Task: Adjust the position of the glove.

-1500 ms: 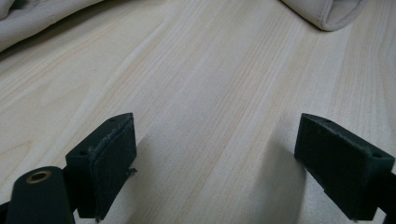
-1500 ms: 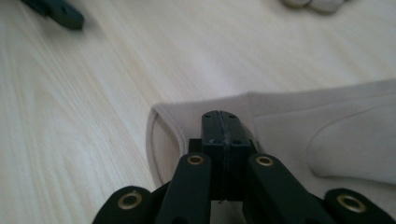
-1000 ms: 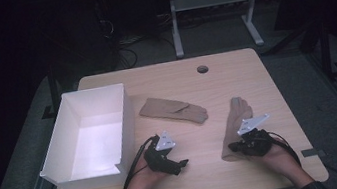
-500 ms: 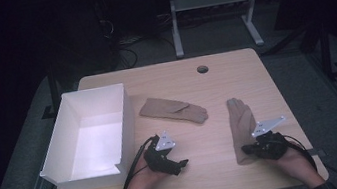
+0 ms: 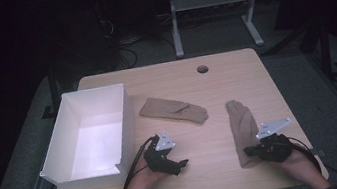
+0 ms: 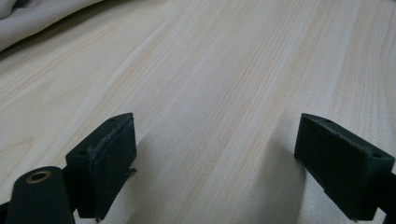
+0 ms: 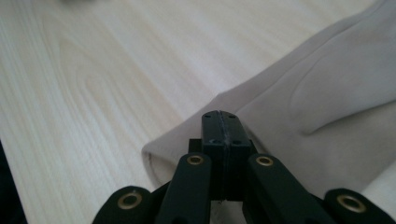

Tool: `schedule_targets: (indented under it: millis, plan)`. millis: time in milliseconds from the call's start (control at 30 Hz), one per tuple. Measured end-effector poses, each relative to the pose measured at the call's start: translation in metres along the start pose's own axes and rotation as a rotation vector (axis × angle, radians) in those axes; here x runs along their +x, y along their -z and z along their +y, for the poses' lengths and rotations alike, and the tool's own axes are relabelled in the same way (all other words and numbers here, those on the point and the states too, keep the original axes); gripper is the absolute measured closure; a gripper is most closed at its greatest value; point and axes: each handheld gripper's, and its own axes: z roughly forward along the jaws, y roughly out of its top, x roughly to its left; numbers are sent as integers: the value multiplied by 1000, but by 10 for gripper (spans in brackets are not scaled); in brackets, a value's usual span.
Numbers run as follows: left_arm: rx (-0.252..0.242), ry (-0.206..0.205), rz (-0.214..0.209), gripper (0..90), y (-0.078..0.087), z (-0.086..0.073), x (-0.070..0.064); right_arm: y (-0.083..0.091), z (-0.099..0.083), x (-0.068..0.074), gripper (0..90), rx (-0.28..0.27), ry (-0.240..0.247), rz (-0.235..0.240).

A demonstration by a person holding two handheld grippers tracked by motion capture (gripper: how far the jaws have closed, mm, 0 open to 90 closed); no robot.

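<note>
Two tan gloves lie on the wooden table (image 5: 210, 184). One glove (image 5: 174, 110) rests flat near the middle, and its edge shows at the top left of the left gripper view (image 6: 37, 18). The other glove (image 5: 241, 124) lies at the right, fingers pointing away from me. My right gripper (image 5: 249, 152) is shut at this glove's cuff; in the right gripper view the jaws (image 7: 223, 126) press together over the cuff fabric (image 7: 327, 93). My left gripper (image 5: 181, 165) rests on bare wood in front of the middle glove, open (image 6: 215, 158) with nothing between its jaws.
A white open box (image 5: 124, 116) stands at the left of the table, with nothing visible inside it. A round cable hole (image 5: 202, 69) sits near the far edge. Beyond the table a metal stand (image 5: 208, 2) rises from a dark floor.
My right gripper has moved right and toward me, dragging the right glove's cuff along so the glove now points straighter away. The left gripper has stayed put.
</note>
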Motion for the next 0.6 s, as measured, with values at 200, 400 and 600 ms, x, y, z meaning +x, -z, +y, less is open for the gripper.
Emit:
schedule_targets:
  millis: [200,400,600]
  plan:
    - [-2,2,0,121,0,0,0,2,12,-18,900,-55,-21,-45]
    - [-2,-2,2,121,0,0,0,-1,22,-33,899,-84,-30,-88]
    - [-2,-1,2,121,0,0,0,-10,27,-53,900,-78,-50,-117]
